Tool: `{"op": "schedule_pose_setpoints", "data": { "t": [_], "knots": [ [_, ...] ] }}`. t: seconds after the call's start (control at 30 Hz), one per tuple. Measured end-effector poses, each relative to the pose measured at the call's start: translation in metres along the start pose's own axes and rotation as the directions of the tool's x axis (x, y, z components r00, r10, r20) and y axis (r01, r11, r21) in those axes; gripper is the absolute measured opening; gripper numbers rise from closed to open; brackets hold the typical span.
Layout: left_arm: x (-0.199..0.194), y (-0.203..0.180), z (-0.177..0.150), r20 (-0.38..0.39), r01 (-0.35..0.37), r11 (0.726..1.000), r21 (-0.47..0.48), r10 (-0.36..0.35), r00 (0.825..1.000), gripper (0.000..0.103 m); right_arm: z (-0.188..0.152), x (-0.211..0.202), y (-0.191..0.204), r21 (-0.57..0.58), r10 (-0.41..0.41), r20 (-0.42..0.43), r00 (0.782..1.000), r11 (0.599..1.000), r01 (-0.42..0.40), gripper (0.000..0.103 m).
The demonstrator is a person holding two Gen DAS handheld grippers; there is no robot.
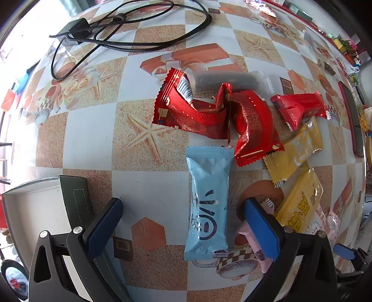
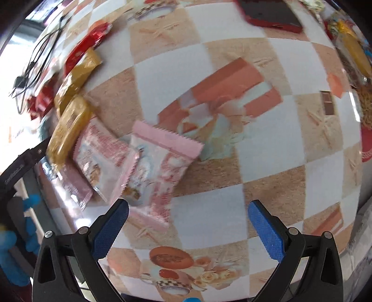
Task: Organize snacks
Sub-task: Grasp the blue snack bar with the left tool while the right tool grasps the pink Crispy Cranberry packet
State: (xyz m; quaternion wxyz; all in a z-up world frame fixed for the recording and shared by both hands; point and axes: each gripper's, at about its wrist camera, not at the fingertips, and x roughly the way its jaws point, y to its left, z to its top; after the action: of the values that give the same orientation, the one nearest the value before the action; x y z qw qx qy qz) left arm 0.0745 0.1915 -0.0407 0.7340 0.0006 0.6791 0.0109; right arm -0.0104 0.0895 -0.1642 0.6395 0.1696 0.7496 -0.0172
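We are working over a table (image 1: 88,130) covered in a glossy checked cloth printed with starfish, roses and gift boxes; a black cable (image 1: 130,44) with its adapter is lying at the far side, and a white box (image 1: 30,202) with a dark strap is sitting at the near left edge. Our left gripper (image 1: 183,223) is hovering wide open and holding nothing, and the light blue snack packet (image 1: 207,202) is lying flat and lengthwise between its fingers, nearer the right one. Beyond it, red wrappers (image 1: 204,111) are lying crumpled in a loose heap against a clear sleeve (image 1: 223,80), with yellow packets (image 1: 297,176) just beside them on the right. Our right gripper (image 2: 188,227) is also hanging wide open and empty above the cloth; the pink packets (image 2: 160,162) are lying overlapped just ahead of its left finger, touching a gold packet (image 2: 69,125) further left. A red phone (image 2: 272,16) is resting at the far edge. The right wrist view is blurring, so we are not reading any print there
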Motion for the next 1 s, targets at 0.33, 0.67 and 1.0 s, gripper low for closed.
{"op": "schedule_pose_setpoints", "data": {
  "t": [0.33, 0.67, 1.0],
  "knots": [
    [-0.005, -0.014, 0.01, -0.053, -0.021, 0.999, 0.026, 0.022, 0.998, 0.102, 0.015, -0.003, 0.027, -0.028, -0.155, 0.019, 0.988, 0.987, 0.156, 0.103],
    [-0.02, -0.041, -0.022, -0.028, 0.025, 0.991, 0.134, -0.021, 0.999, 0.051, 0.0, -0.033, -0.021, -0.104, -0.166, 0.043, 0.985, 0.98, 0.17, 0.085],
    [-0.034, -0.026, -0.056, -0.038, 0.064, 0.996, 0.066, -0.062, 0.997, 0.077, -0.043, -0.065, -0.078, -0.043, -0.03, 0.015, 0.999, 0.999, 0.031, 0.101]
  ]
}}
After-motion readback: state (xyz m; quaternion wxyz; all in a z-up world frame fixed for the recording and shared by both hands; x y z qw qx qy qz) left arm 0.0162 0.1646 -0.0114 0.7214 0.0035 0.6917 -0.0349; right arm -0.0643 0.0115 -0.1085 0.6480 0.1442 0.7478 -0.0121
